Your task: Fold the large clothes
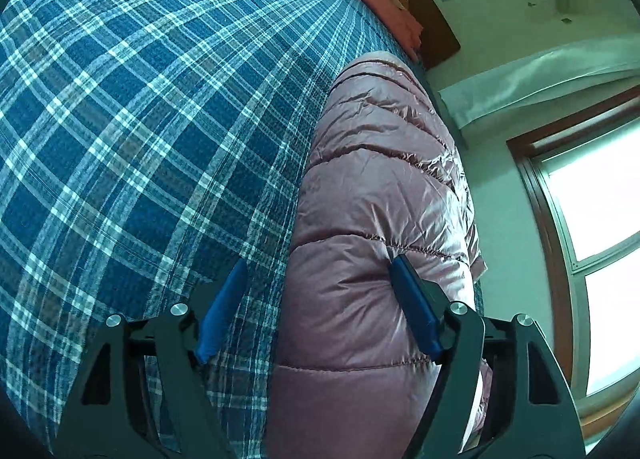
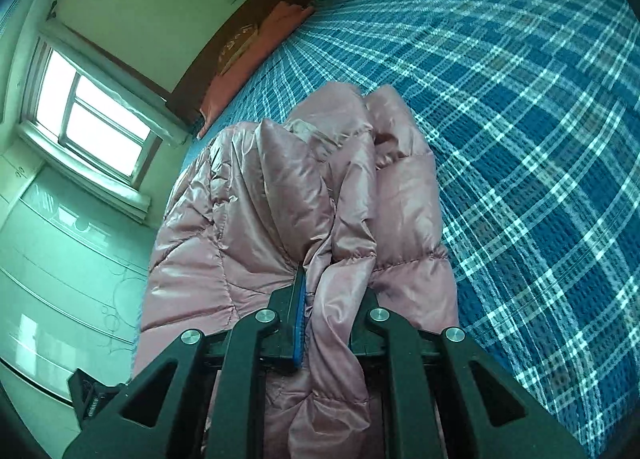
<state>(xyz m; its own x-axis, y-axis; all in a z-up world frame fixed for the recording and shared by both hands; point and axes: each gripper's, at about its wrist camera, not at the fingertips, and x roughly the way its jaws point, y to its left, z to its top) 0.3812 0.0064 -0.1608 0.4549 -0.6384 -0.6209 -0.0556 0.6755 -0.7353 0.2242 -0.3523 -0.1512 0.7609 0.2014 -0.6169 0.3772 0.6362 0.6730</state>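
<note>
Your right tool (image 2: 332, 291) is clenched on a bunched fold of the pink puffer jacket (image 2: 280, 211); your left tool (image 1: 320, 291) is spread wide, one finger pressing the jacket along the bed's (image 1: 140, 119) window-side edge.

Left wrist cam sits just behind the left gripper (image 1: 320, 291) w/ blue-padded black fingers, looking fwd and down along them, very close to the quilted shiny pink puffer jacket (image 1: 372, 219), which fills the lower centre. Blue-and-white plaid bedspread (image 1: 140, 119) spreads to its left; dark wooden headboard (image 1: 432, 27) sits at the far end, brown-framed window (image 1: 592, 199) on its right.

Right wrist cam sits behind the right gripper (image 2: 332, 299), also facing fwd toward the headboard (image 2: 224, 55), equally close to the jacket (image 2: 248, 219). Here the bedspread (image 2: 520, 119) lies right, window (image 2: 92, 115) left.

Both views share jacket, bedspread, headboard, window.
</note>
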